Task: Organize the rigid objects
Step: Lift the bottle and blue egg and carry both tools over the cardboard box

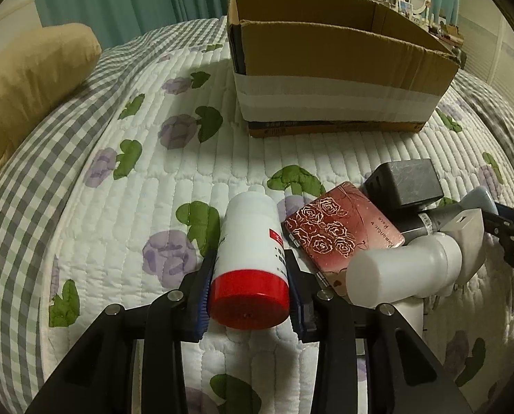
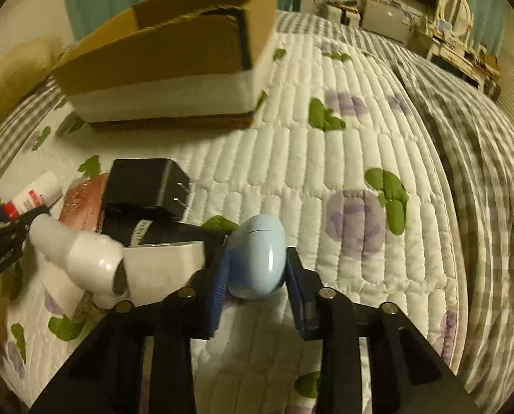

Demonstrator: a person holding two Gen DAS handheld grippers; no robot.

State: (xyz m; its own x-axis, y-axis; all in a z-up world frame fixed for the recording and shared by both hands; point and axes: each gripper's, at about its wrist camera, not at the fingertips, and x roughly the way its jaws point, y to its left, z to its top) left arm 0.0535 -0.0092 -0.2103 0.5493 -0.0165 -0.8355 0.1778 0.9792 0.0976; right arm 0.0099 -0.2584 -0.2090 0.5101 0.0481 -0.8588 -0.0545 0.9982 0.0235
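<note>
My left gripper (image 1: 250, 289) is shut on a white bottle with a red cap (image 1: 250, 258), which lies on the quilt. Right of it lie a red rose-patterned case (image 1: 343, 231), a black power adapter (image 1: 405, 183) and a white plastic bottle (image 1: 401, 272). My right gripper (image 2: 257, 269) is shut on a pale blue egg-shaped object (image 2: 258, 258). The black adapter (image 2: 146, 186), the white bottle (image 2: 81, 255) and a white block (image 2: 163, 258) lie to its left. An open cardboard box (image 1: 332, 72) stands farther back; it also shows in the right wrist view (image 2: 174, 58).
The quilted floral bedspread (image 1: 136, 172) covers the bed. A tan pillow (image 1: 32, 79) lies at the far left. Teal curtains hang behind, and a dresser with a mirror (image 2: 460, 20) stands at the far right.
</note>
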